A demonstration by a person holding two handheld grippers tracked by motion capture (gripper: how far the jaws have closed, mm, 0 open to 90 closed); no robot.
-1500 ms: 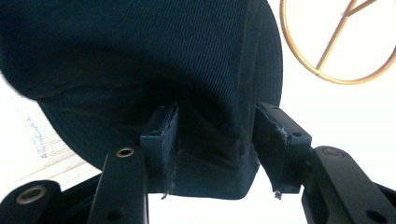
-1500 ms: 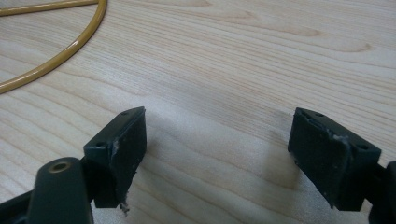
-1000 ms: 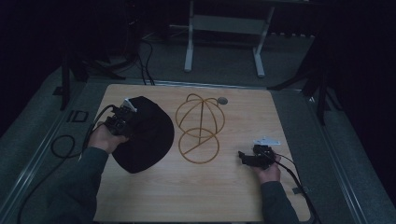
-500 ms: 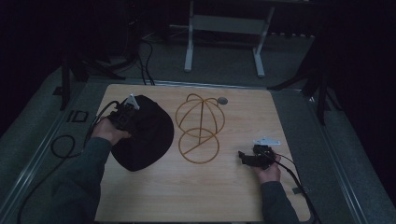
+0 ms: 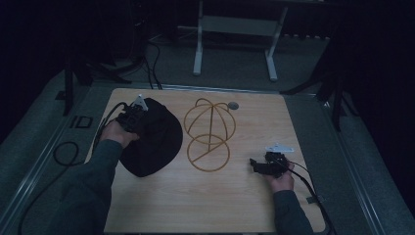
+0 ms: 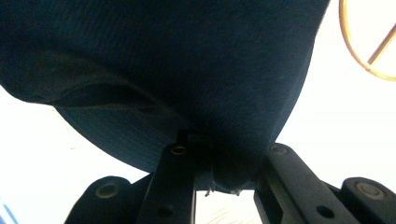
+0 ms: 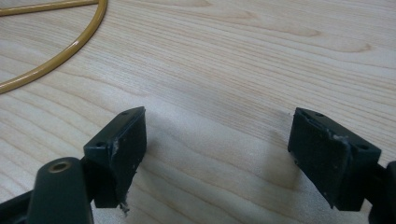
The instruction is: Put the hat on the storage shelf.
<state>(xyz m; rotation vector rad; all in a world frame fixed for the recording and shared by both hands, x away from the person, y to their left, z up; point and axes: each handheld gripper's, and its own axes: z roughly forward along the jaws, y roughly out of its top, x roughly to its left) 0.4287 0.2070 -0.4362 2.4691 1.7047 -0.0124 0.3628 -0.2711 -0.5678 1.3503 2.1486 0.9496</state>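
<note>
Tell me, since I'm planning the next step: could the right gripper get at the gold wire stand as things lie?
Probably yes. The right gripper is open and holds nothing, and bare table lies between it and the wire stand.

Grey sleeves (image 5: 93, 181), black screw-studded jaws, trailing cables.

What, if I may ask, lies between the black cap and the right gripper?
The gold wire stand lies between the black cap and the right gripper, per the high view.
</note>
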